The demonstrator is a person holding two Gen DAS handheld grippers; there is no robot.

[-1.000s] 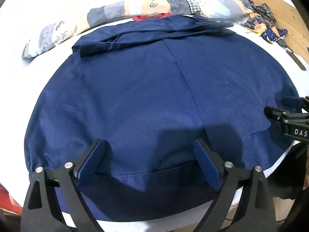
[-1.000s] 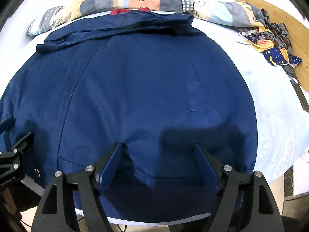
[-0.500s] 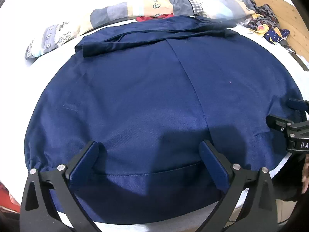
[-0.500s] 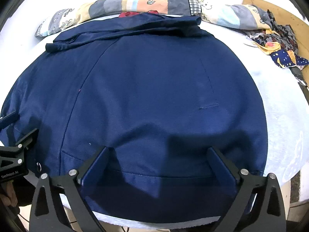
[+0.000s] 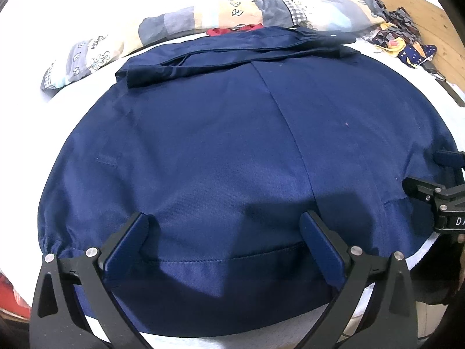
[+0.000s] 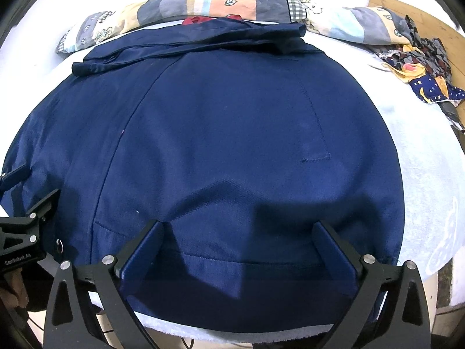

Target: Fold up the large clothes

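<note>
large navy-blue cloth garment (image 5: 232,151) spread flat on white padded table (image 6: 430,180), hem at near edge | left gripper (image 5: 223,232) spread wide over hem (nothing pinched) | right gripper (image 6: 241,241) likewise | patchwork quilt roll (image 5: 180,26) beyond far edge

The bench (image 5: 35,93) was covered by a white, towel-like cloth (image 6: 430,174), its fuzzy edge hanging over the near side. A large navy garment (image 5: 221,151) lay spread flat on the cloth and took up most of it, its hem toward the near edge and a folded part lying across its far end. Along the far side lay a long patchwork cloth (image 5: 162,26) with leaf prints, and a bit of red fabric (image 6: 197,19) showed between it and the garment. At the far right corner, a crumpled patterned cloth (image 6: 427,67) lay beside a bare wooden board (image 5: 430,14).
</note>
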